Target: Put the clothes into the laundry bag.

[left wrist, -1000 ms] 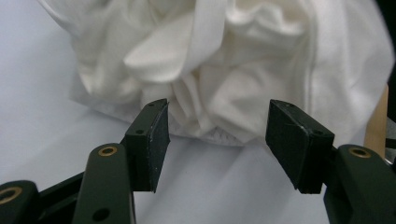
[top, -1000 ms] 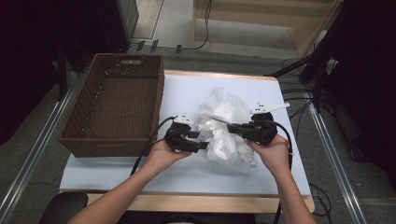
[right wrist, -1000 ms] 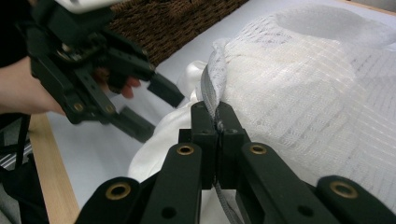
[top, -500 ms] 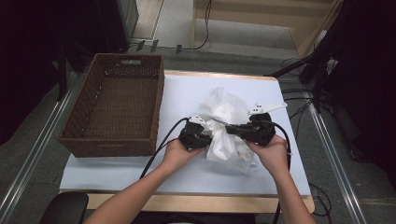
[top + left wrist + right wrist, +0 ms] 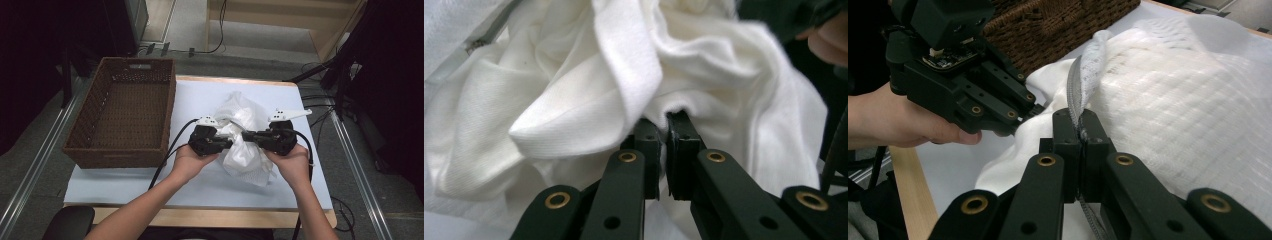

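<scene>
A white mesh bag (image 5: 248, 152) with white cloth inside lies at the middle of the table. My left gripper (image 5: 233, 142) comes at it from the left. In the left gripper view its jaws (image 5: 667, 132) stand pressed together on a fold of the white cloth (image 5: 589, 100). My right gripper (image 5: 245, 135) reaches in from the right. In the right gripper view it (image 5: 1080, 131) is shut on the bag's grey zipper edge (image 5: 1082, 75), with the mesh bag (image 5: 1188, 100) spreading to its right. The left gripper (image 5: 1034, 112) meets the cloth just beyond.
An empty brown wicker basket (image 5: 125, 120) stands on the left part of the white table cover (image 5: 200, 95); its wall (image 5: 1058, 25) rises behind the bag. Cables trail from both grippers toward the table's front edge.
My left gripper has moved right, up to the bag, and closed on the cloth. The right gripper has kept its place and grip.
</scene>
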Available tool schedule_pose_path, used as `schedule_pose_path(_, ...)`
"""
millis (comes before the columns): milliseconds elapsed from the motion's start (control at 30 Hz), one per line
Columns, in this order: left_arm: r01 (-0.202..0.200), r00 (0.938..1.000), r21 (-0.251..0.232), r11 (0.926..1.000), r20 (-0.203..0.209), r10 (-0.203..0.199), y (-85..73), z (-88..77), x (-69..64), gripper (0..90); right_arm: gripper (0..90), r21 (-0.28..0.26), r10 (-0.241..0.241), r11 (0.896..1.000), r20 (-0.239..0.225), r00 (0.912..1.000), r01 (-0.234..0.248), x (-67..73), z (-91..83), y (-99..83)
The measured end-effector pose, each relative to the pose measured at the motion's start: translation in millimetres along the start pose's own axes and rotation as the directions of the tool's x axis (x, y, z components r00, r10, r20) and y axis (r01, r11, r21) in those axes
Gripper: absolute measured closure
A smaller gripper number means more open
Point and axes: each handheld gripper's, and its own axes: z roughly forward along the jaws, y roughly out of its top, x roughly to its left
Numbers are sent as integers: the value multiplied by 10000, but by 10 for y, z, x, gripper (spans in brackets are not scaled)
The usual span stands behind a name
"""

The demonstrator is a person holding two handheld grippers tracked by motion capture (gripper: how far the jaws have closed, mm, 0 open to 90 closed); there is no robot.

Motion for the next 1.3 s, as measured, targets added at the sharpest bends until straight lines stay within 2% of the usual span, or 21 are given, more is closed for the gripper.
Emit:
schedule_pose_path(167,76,9993,-56,10000,-370,-78,94,157,42,867,900,123,103,9999,-44,9999,-102,-13,6,-8)
schedule_pose_path(333,281,9984,54,9996,-495,-278,139,306,76,866,900,235,171,9996,-75,9998,-169,-36,6,-27)
schedule_pose_path(433,347,9983,87,9994,-479,-342,123,318,98,865,900,281,41,9996,-106,9999,-38,-14,24,-25)
schedule_pose_path(567,585,9977,22,9983,-342,-584,41,219,105,865,900,140,17,9999,-77,10000,-16,20,17,1)
schedule_pose_path(667,529,9983,75,9986,-246,-527,-21,86,80,859,900,7,-190,9998,-136,9997,190,62,21,23)
schedule_pose_path(767,323,9994,198,9993,-139,-320,-55,-57,39,846,900,-237,-261,9994,-74,9996,259,97,-23,65)
schedule_pose_path(833,-82,9999,546,9985,-72,86,-69,-156,11,824,900,-335,-228,9992,-33,9997,227,104,-52,83)
schedule_pose_path(900,-311,9995,809,9962,21,310,-98,-227,-12,792,900,-348,-205,9992,-1,9998,205,95,-58,86)
schedule_pose_path(1033,-191,9989,724,9972,445,159,-168,-389,-23,668,900,-228,-172,9996,11,9999,173,89,-30,79)
schedule_pose_path(1100,-342,9982,642,9974,516,309,-185,-475,-62,635,900,-192,-220,9996,-4,9998,220,96,-19,79)
schedule_pose_path(1167,-639,9969,745,9952,510,602,-181,-524,-112,640,900,-92,-194,9998,-12,9998,194,101,-5,76)
schedule_pose_path(1267,-888,9941,634,9940,680,844,-167,-602,-231,605,900,-50,-204,9998,-50,9998,204,93,17,68)
schedule_pose_path(1300,-1082,9923,568,9925,666,1044,-164,-635,-275,589,900,-44,-201,9998,-51,9998,201,91,16,67)
